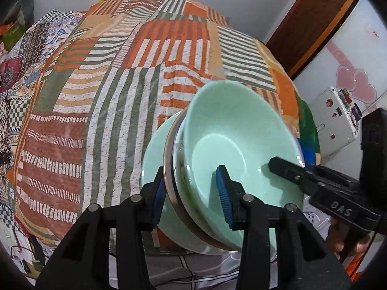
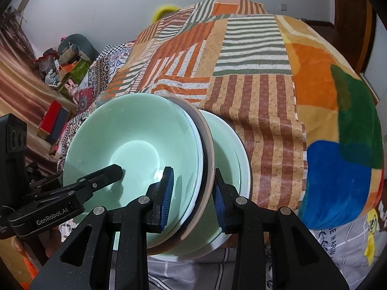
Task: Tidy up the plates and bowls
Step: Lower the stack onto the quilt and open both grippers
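A stack of dishes hangs over the near edge of the table. A mint green bowl is on top, then a white-rimmed dish, a brown-rimmed plate and a mint green dish at the bottom. My left gripper clamps the stack's rim, one blue pad inside the bowl and one under the bottom dish. From the opposite side, my right gripper grips the rim the same way. Each gripper shows in the other's view, its upper finger lying inside the bowl.
A striped patchwork cloth covers the table beyond the stack. A white sticker-covered case and a wooden door are to the right. Boxes and toys crowd a shelf at the left. Checked fabric lies below the table edge.
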Action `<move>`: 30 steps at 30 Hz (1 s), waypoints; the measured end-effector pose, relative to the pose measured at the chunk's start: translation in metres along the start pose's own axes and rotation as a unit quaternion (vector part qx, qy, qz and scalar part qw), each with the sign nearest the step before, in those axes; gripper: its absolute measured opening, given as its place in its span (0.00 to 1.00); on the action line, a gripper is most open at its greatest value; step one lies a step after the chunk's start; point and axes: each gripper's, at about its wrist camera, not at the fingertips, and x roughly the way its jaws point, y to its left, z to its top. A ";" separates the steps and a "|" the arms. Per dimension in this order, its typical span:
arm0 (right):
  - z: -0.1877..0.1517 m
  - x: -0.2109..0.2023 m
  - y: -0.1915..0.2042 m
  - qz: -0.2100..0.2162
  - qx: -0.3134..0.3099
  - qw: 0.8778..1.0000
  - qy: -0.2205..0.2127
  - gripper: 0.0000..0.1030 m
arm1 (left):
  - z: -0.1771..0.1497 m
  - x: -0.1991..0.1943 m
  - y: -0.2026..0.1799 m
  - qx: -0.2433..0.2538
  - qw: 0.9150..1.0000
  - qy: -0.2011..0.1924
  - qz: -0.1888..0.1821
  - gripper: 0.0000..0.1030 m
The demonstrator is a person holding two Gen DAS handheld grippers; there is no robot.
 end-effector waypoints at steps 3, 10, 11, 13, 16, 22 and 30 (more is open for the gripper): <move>-0.001 0.001 -0.005 0.009 0.007 1.000 0.002 0.29 | -0.001 0.001 -0.003 0.006 1.000 -0.002 0.008 0.40; -0.004 -0.018 -0.003 -0.005 -0.012 1.000 -0.028 0.36 | -0.003 -0.010 -0.001 -0.004 1.000 -0.006 0.007 0.41; -0.005 -0.023 -0.003 -0.009 -0.016 0.999 -0.037 0.41 | -0.003 -0.014 -0.001 -0.004 1.000 -0.010 0.009 0.41; -0.005 -0.034 -0.001 -0.012 -0.022 0.998 -0.054 0.46 | -0.003 -0.025 -0.004 0.000 1.000 -0.023 0.012 0.41; -0.003 -0.047 -0.001 -0.010 -0.026 0.997 -0.071 0.47 | 0.000 -0.051 -0.011 0.013 0.998 -0.059 0.021 0.42; 0.003 -0.091 0.011 -0.009 -0.050 0.989 -0.137 0.47 | 0.005 -0.116 -0.035 0.044 0.985 -0.162 0.035 0.43; 0.004 -0.157 0.038 -0.006 -0.087 0.965 -0.246 0.58 | -0.003 -0.193 -0.062 0.071 0.954 -0.290 0.042 0.61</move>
